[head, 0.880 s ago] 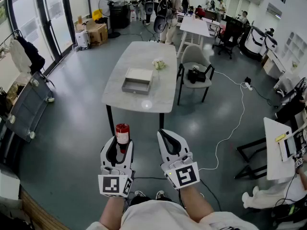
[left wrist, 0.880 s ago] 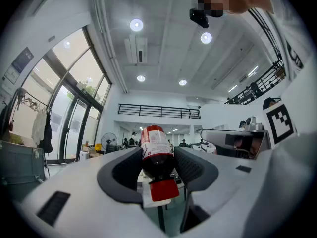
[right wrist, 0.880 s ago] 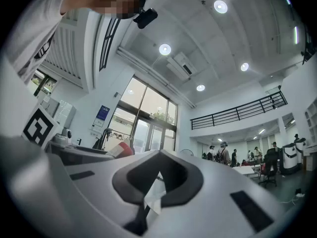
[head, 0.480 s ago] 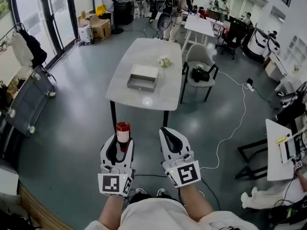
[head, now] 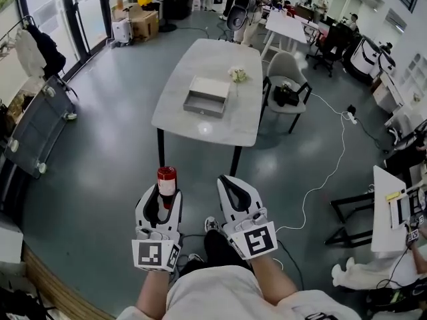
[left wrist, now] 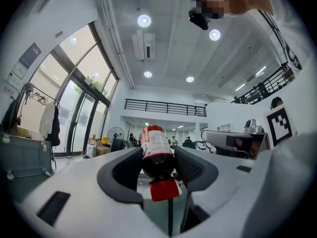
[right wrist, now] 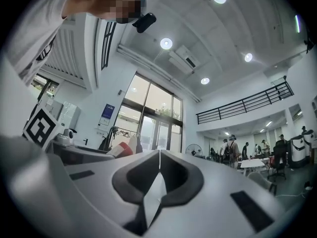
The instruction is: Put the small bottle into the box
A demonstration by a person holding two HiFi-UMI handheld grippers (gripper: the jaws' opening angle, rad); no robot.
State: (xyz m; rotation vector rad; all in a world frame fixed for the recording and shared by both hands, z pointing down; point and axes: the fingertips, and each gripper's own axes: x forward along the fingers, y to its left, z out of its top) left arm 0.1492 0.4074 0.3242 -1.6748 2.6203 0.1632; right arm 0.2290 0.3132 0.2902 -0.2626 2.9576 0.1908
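Bottle (head: 166,182): small, dark contents, red cap, red-and-white label. It is clamped in the left gripper (head: 163,195), up in the air over the grey floor and well short of the box. In the left gripper view the cap points back toward the hand and the labelled end juts out past the jaw tips.

Left gripper: jaws spread wide, both pads pressed on the bottle's dark middle.

Right gripper (head: 225,181): at 3 o'clock of the left one, just beside it, not touching. The jaws are closed tip to tip and nothing is between them.

Box (head: 203,109): shallow grey tray with a pale inside, seemingly with nothing in it. It lies at about 1 o'clock of the bottle, well apart. It sits on the table (head: 200,59), near the middle, nearer the end that faces the grippers.

Flowers (head: 237,75): small pale bunch on the table at 2 o'clock of the box, near it. I cannot tell whether they touch it.

Chair (head: 288,72): grey, at 3 o'clock of the table, close to its edge, with a black bag (head: 287,95) on the seat.

Cable (head: 320,172): white, runs over the floor at 4 o'clock of the table.

Other people stand beyond the far end of the table, at 12 o'clock. The operator's forearms and pale shirt fill the bottom edge of the head view.
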